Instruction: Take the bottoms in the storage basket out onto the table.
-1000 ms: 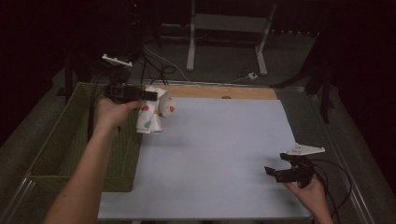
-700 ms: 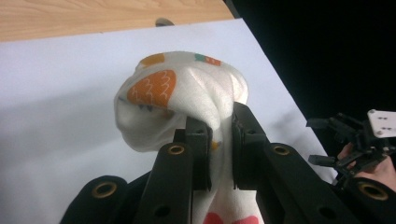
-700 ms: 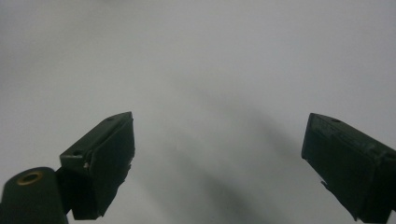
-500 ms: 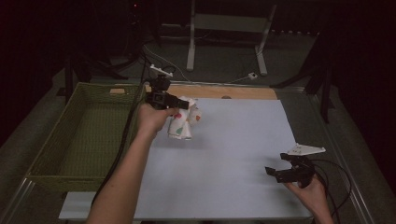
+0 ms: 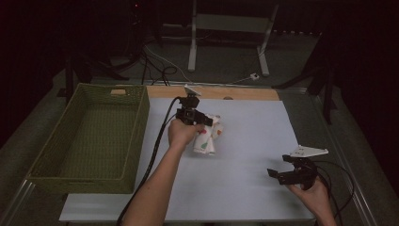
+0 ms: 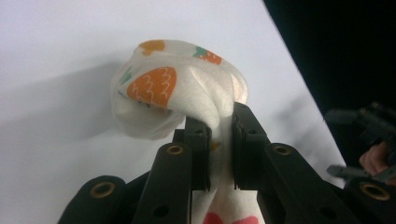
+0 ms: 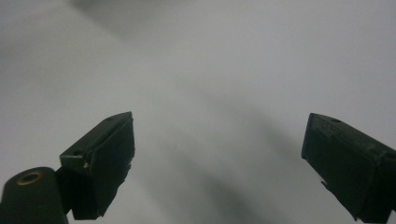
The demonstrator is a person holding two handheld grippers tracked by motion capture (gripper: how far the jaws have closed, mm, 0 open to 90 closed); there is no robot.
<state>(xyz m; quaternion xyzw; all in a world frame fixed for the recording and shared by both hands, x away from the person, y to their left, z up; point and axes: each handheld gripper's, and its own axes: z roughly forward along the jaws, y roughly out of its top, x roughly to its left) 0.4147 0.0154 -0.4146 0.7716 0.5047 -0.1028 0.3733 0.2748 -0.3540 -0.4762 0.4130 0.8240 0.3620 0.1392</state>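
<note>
Between the jaws of the left hand-held gripper [image 6: 219,140] hangs a bunched patterned cloth [image 6: 177,100], pinched tight above the white table [image 5: 254,141]. The carrying step seems in hand (the green basket [image 5: 136,141] stands off to that gripper's left). Next, probably, lower and release it. The right hand-held gripper [image 7: 219,158] rests wide open, well apart.

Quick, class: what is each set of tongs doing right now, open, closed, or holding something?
Left tongs: closed on the printed cloth.
Right tongs: open, holding nothing, over the white table sheet.
</note>
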